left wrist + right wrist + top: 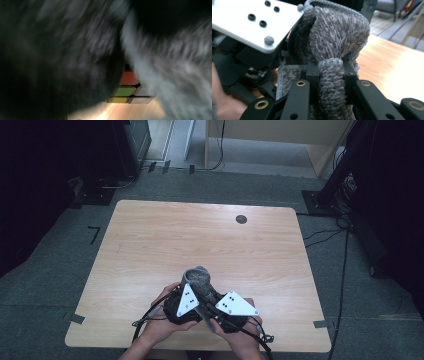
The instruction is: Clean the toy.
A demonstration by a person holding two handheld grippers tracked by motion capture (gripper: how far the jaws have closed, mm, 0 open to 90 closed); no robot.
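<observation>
Well, the pale wooden table with rounded corners (150,245) takes up most of the scene, and the person works at the middle of its near edge, with a small dark round disc (241,219) lying far off toward the right. Both hands are pressed close together around a fluffy grey towel (199,279), which stands bunched up just beyond them. The right gripper (329,75) has its black jaws clamped on a rolled fold of that towel, the hemmed edge pinched between them. The left gripper (186,302) sits touching the right one; its jaws are closed, buried in blurred grey pile. Past that pile, a cube with red, green and yellow squares (130,87) rests on the wood.
</observation>
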